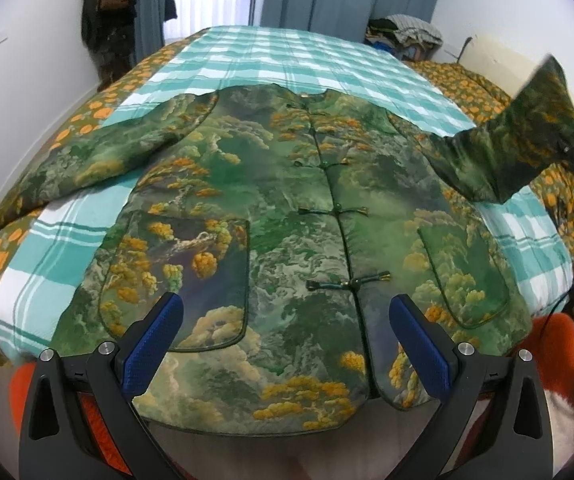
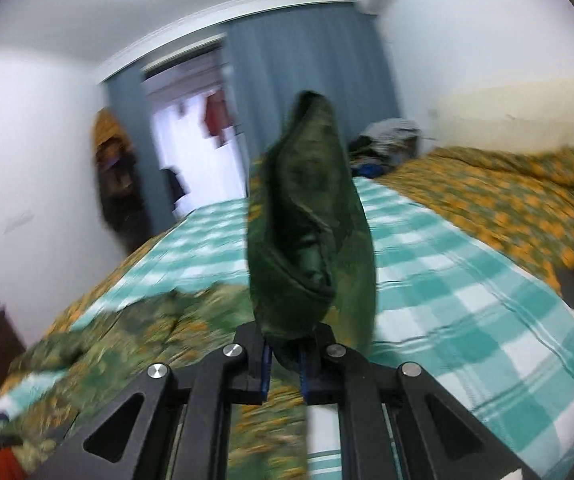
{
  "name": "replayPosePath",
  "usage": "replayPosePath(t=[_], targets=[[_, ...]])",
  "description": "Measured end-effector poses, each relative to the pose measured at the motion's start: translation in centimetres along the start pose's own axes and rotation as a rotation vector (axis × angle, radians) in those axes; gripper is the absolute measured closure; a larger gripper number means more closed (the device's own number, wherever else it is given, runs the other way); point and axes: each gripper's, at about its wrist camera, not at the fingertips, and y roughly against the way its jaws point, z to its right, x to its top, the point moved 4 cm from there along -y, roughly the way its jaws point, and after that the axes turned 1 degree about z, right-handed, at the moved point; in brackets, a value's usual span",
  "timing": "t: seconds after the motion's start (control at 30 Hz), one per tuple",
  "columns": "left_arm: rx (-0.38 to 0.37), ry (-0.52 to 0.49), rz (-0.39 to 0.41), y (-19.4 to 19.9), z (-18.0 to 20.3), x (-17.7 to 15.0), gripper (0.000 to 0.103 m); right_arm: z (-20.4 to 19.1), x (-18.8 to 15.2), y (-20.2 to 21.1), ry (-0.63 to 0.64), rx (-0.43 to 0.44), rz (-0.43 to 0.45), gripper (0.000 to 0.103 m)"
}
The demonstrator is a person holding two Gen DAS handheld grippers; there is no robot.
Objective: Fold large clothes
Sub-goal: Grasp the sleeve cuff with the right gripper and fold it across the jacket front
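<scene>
The bed (image 1: 271,60) under its teal checked blanket (image 1: 327,68) fills the view; a green landscape-print jacket (image 1: 287,208) lies face up across it, buttoned, hem toward six o'clock; its sleeve (image 2: 311,232) at three o'clock is lifted clear of the blanket, pinched by the right gripper (image 2: 285,364); the left gripper (image 1: 285,344) hovers over the hem, fingers wide and holding nothing.
</scene>
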Motion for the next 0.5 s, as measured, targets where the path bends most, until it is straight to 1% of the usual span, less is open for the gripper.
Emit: replayPosePath(t=[0.13, 0.17, 0.27, 0.33, 0.37, 0.4, 0.47, 0.5], targets=[[0.001, 0.016, -0.002, 0.0, -0.6, -0.1, 0.001, -4.8, -2.8, -1.2, 0.105, 0.048, -0.063, 0.093], [0.001, 0.018, -0.002, -0.1, -0.7, -0.2, 0.001, -6.1, -4.1, -1.6, 0.134, 0.066, -0.088, 0.093], [0.000, 0.023, -0.011, -0.8, -0.8, -0.2, 0.001, -8.1, -6.9, -2.1, 0.184, 0.090, -0.142, 0.093], [-0.019, 0.027, -0.015, -1.4, -0.8, 0.2, 0.001, -9.1, -9.4, -2.8, 0.206, 0.113, -0.202, 0.092], [-0.033, 0.031, -0.016, -1.6, -0.7, 0.4, 0.001, -9.9, -10.0, -2.7, 0.212, 0.120, -0.222, 0.089], [-0.055, 0.036, -0.018, -1.9, -0.6, 0.7, 0.001, -10.5, -11.4, -3.1, 0.218, 0.136, -0.267, 0.087], [-0.122, 0.052, -0.035, -2.8, -0.2, 1.3, 0.001, -11.1, -13.2, -3.9, 0.211, 0.194, -0.344, 0.071], [-0.166, 0.068, -0.052, -3.6, 0.2, 1.8, 0.001, -11.3, -14.0, -4.2, 0.197, 0.225, -0.386, 0.053]])
